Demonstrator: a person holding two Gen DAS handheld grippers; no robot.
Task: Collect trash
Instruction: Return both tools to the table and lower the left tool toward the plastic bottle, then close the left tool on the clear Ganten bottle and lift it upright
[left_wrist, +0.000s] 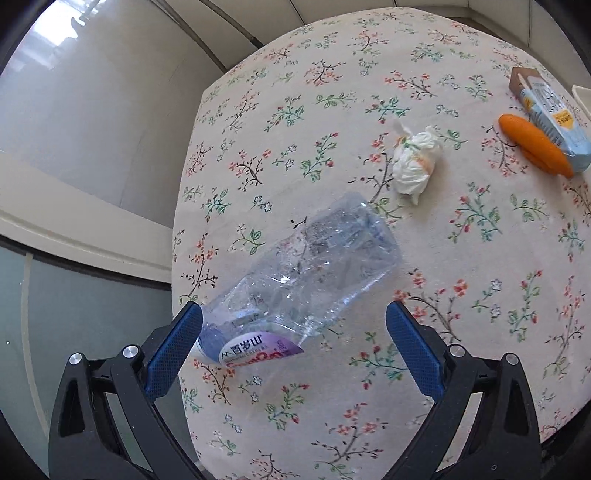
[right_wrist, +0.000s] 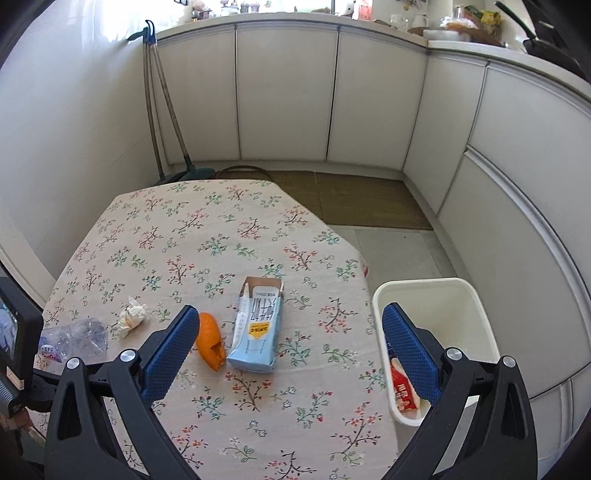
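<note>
One clear squashed plastic bottle (left_wrist: 303, 273), one crumpled white tissue ball (left_wrist: 415, 164), one orange peel (right_wrist: 211, 345), one light blue drink carton (right_wrist: 256, 328), one white plastic bin (right_wrist: 476, 306).

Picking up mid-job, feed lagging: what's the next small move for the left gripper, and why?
Probably ease the left gripper forward and close on the crushed plastic bottle. Its jaws stand open with the bottle's label end lying between the fingers on the table, not yet gripped. The white bin sits by the right gripper, also open.

Left wrist view close above table (left_wrist: 369, 74), right wrist view higher, toward cabinets (right_wrist: 284, 92); shared tabletop.
</note>
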